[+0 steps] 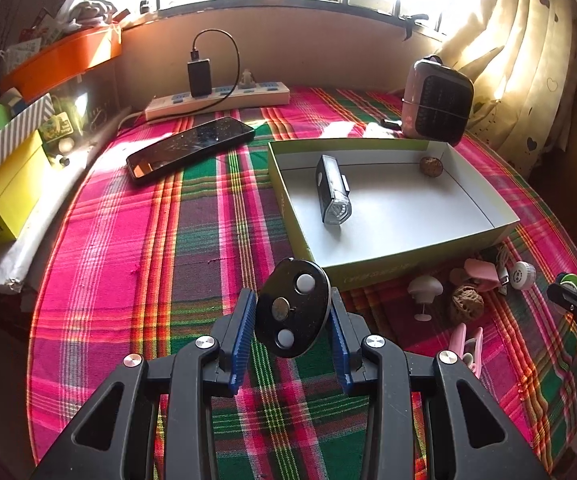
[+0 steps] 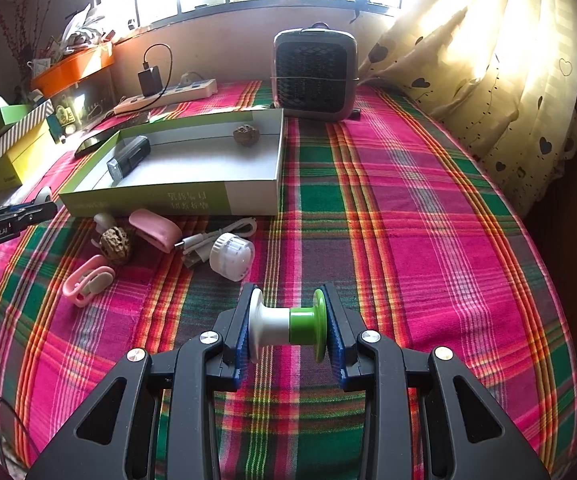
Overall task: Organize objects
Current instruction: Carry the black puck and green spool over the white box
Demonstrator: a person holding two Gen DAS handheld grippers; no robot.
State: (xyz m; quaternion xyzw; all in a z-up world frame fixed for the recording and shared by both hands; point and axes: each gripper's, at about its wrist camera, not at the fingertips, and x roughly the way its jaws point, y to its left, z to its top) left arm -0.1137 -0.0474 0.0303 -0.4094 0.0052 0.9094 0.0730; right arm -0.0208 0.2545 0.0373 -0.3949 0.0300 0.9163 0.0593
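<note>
My left gripper (image 1: 293, 314) is shut on a black oval disc (image 1: 294, 300) with two white buttons, held above the plaid cloth just in front of the box. My right gripper (image 2: 288, 326) is shut on a white-and-green spool (image 2: 288, 326), gripped end to end, to the right of the loose items. The open green-edged box (image 1: 388, 272) (image 2: 148, 202) holds a black bike light (image 1: 332, 192) (image 2: 128, 156) and a walnut (image 1: 431, 166) (image 2: 246, 135). In front of the box lie a second walnut (image 2: 115, 246), a pink case (image 2: 155, 230), a pink clip (image 2: 88, 280), a white round cap (image 2: 232, 256) and a white cable (image 2: 216, 232).
A phone (image 1: 190, 150) lies left of the box, with a power strip (image 1: 216, 100) and charger behind it. A small fan heater (image 2: 314, 74) stands behind the box. Stacked boxes (image 1: 4, 200) line the left side, and a curtain (image 2: 488, 80) hangs on the right.
</note>
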